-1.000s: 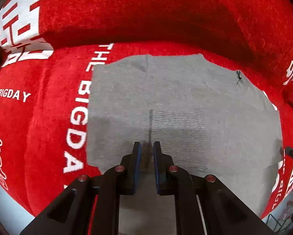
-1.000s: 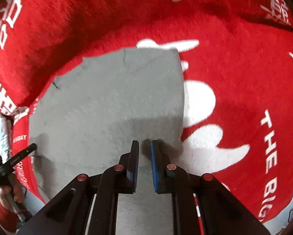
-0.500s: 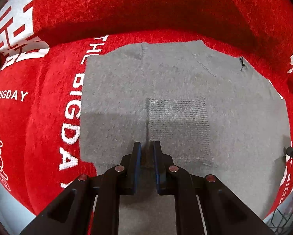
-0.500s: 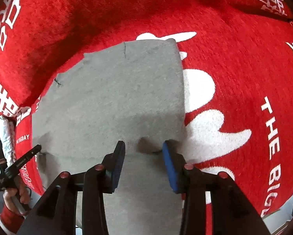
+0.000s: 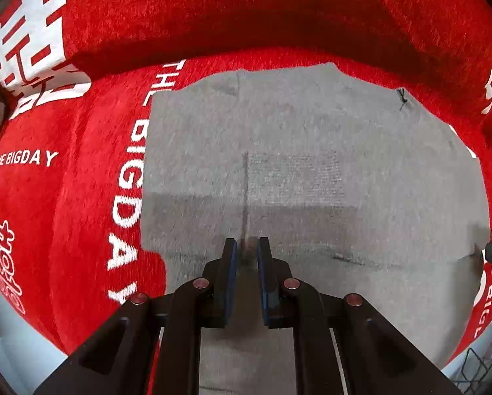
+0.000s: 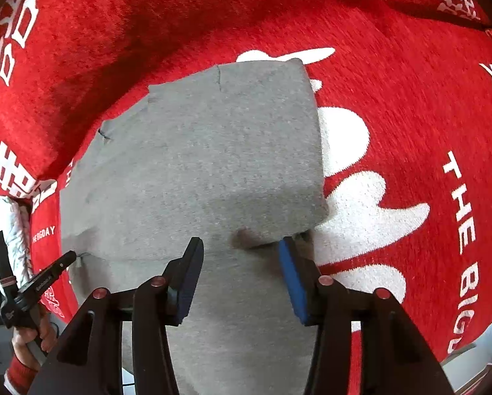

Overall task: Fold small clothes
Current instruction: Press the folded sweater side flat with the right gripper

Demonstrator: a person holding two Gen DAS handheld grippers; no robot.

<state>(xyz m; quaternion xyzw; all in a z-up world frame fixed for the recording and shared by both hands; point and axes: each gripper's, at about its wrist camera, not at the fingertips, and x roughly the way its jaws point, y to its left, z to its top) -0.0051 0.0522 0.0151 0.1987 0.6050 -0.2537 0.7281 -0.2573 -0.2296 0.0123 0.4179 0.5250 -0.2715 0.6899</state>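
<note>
With the right gripper just opened off the grey garment while the left gripper stays pinched on a fold, tugging could skew it on the red blanket.

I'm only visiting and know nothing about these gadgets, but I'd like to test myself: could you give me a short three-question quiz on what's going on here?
1. True or false: the right gripper is clamped tight on the grey garment.
2. What is the garment lying on? A) a bare wooden table B) a red blanket with white lettering C) a blue tray
3. Which gripper has a bit of grey fabric between its nearly closed pads?

Key
1. False: its jaws have just been opening and stand apart above the folded edge.
2. B, the red blanket.
3. The left gripper.
</note>
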